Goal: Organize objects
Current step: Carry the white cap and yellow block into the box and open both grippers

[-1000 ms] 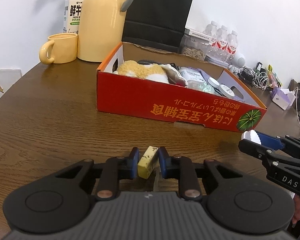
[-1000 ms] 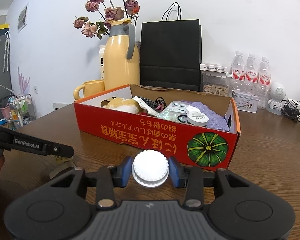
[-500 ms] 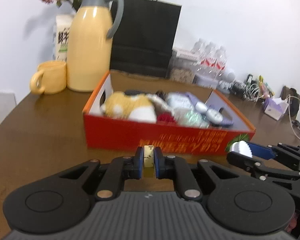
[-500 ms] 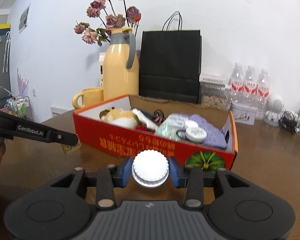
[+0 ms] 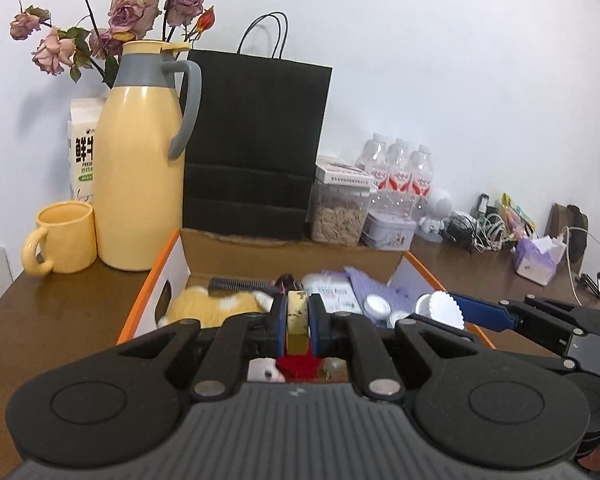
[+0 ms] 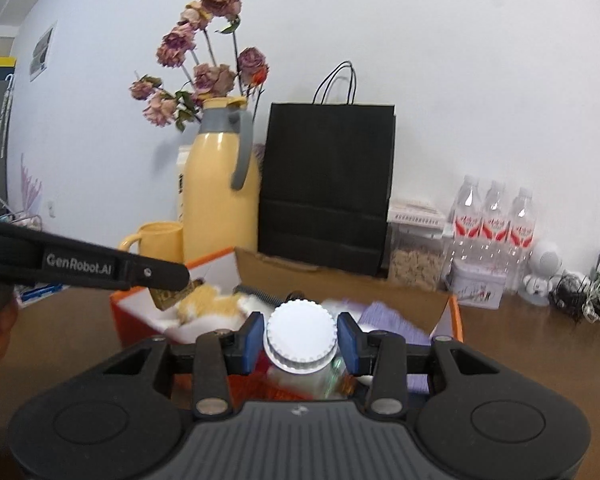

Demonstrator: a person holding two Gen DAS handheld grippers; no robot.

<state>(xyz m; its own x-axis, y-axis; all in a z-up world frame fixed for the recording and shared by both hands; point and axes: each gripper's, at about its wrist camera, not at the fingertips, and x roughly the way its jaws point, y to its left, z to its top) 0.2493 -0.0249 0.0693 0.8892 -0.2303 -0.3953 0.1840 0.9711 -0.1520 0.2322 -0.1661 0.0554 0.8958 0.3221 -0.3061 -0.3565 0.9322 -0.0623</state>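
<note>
Both grippers carry small items over the open orange box (image 5: pixel 148 284) on the desk (image 5: pixel 60 304)
Left gripper (image 5: pixel 297 322) fingers clench a yellowish block (image 5: pixel 297 316) above the box's plush toy (image 5: pixel 212 306); at 3 o'clock, right gripper (image 6: pixel 300 344) fingers grasp a white ridged cap (image 6: pixel 301 334)

The table (image 5: pixel 52 312) looks like polished brown wood, the box (image 5: pixel 292 250) raw cardboard inside (orange-edged), the jug (image 5: pixel 140 168) smooth glossy plastic, the bag (image 5: pixel 256 140) matt black paper.

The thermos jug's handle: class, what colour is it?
Grey, on the yellow thermos jug; clearest in the left wrist view.
</note>
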